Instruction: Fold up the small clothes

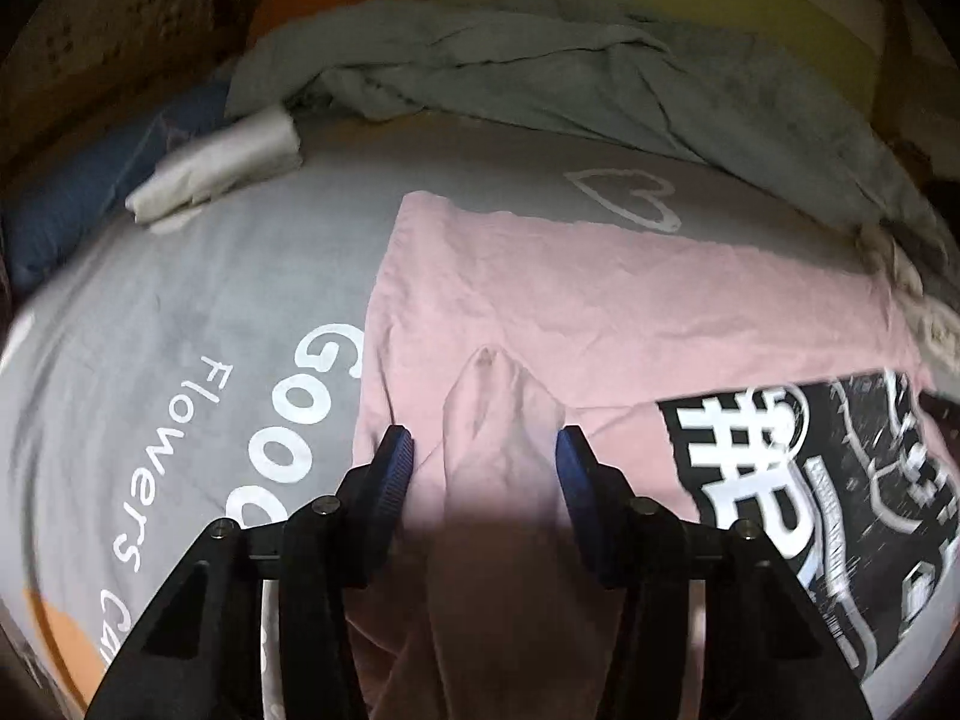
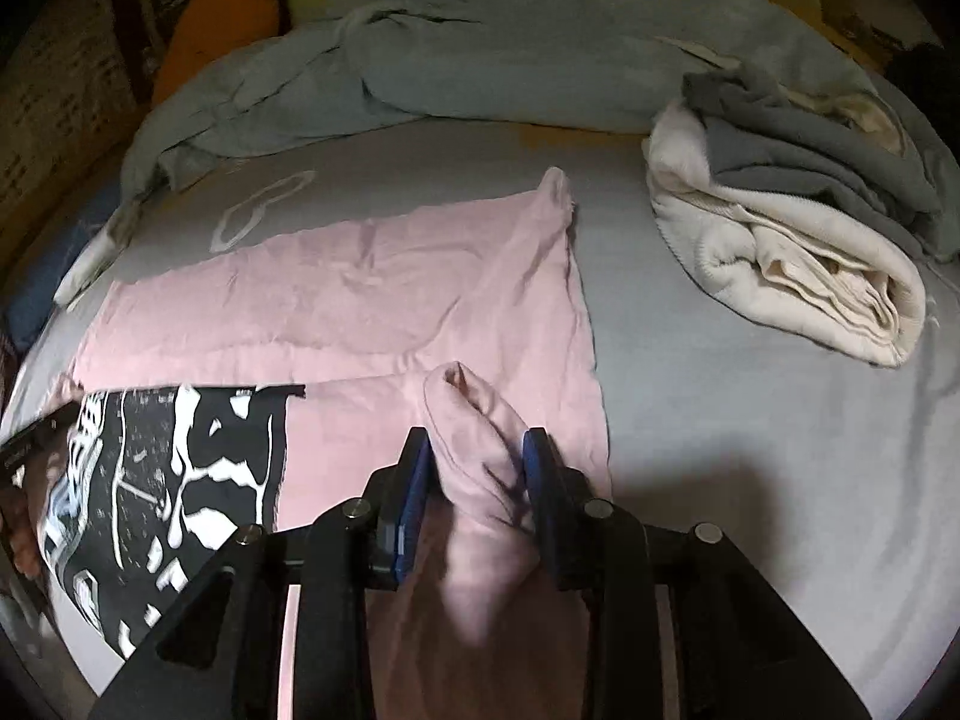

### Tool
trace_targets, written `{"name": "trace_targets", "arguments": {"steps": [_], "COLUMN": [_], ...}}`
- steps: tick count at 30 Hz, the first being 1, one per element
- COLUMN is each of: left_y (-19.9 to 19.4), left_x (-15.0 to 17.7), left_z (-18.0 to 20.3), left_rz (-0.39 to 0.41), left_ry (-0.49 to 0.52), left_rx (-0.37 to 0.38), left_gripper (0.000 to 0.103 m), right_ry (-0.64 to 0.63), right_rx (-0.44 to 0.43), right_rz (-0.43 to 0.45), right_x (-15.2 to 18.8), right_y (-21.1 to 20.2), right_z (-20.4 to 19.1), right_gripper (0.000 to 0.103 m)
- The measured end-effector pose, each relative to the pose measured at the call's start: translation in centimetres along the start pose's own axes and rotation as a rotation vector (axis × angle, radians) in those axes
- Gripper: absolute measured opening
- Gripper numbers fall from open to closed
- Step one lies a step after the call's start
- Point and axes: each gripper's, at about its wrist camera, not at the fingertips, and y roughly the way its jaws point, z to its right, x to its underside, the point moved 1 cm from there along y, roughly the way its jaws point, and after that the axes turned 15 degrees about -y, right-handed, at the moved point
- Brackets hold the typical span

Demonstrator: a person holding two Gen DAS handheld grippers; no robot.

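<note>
Lying flat on the grey bed sheet (image 2: 750, 420), the pink T-shirt (image 1: 600, 312) has both near corners lifted: the right claw (image 2: 477, 450) is clenched on a bunched fold, while the left claw (image 1: 485, 450) stands spread around its fold, pads apparently clear. That loose left corner could slip free, skewing the fold.

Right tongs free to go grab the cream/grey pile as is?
Probably not yet. The right tongs are shut on a bunched fold of the pink shirt. The bedsheet toward the cream and grey pile lies bare, so only the held cloth stands in the way.
</note>
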Motion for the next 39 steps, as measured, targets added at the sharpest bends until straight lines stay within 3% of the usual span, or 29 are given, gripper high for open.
{"name": "trace_targets", "arguments": {"steps": [4,8,10,13,16,19,20,22,25,28,31,33,37,39], "left_y": [-2.5,-8.2,-9.4,-9.5,-8.6,-6.9,-6.9,-7.1,-7.4,-8.3,-10.2,-11.7,-12.0,-12.3], "left_x": [0.1,1.2,2.7,5.8,9.3,11.2,11.5,12.2,12.8,12.9,13.0,12.6,10.9,10.5], "left_z": [-0.4,1.8,4.1,8.0,11.0,10.7,10.6,10.9,10.9,10.3,8.9,6.8,0.5,-0.8], "left_rz": [0.068,0.177,0.159,0.062,0.054,-0.039,-0.037,-0.007,0.006,0.021,0.117,0.164,0.136,0.140], "left_ry": [-0.006,0.052,0.106,0.187,0.300,0.238,0.235,0.286,0.278,0.251,0.238,0.177,-0.136,-0.167], "left_rx": [0.057,0.229,0.260,0.374,0.320,0.318,0.318,0.295,0.293,0.300,0.270,0.236,0.199,0.163], "left_gripper": [0.045,0.047,0.047,0.046,0.046,0.044,0.045,0.045,0.046,0.045,0.045,0.046,0.049,0.049], "right_ry": [-0.014,0.005,-0.050,-0.148,-0.247,-0.247,-0.238,-0.256,-0.288,-0.259,-0.189,-0.126,-0.026,0.019], "right_rx": [-0.007,-0.026,-0.054,-0.125,-0.098,-0.105,-0.097,-0.073,-0.040,-0.062,-0.110,-0.101,-0.046,-0.015], "right_rz": [0.013,0.122,0.148,0.157,0.178,0.128,0.108,0.109,0.115,0.116,0.135,0.186,0.195,0.196], "right_x": [0.3,0.7,1.0,2.0,3.8,5.3,5.7,6.4,7.4,7.4,7.3,7.6,8.8,9.6], "right_y": [-0.9,-4.7,-6.5,-8.2,-8.5,-6.8,-6.5,-6.8,-6.8,-6.7,-7.8,-9.5,-11.9,-12.6], "right_z": [0.0,-1.0,-3.3,-7.9,-11.7,-12.8,-12.9,-13.3,-13.8,-13.1,-11.8,-10.0,-6.8,-5.1], "right_gripper": [0.031,0.031,0.031,0.031,0.031,0.031,0.031,0.031,0.031,0.031,0.031,0.031,0.031,0.033]}}
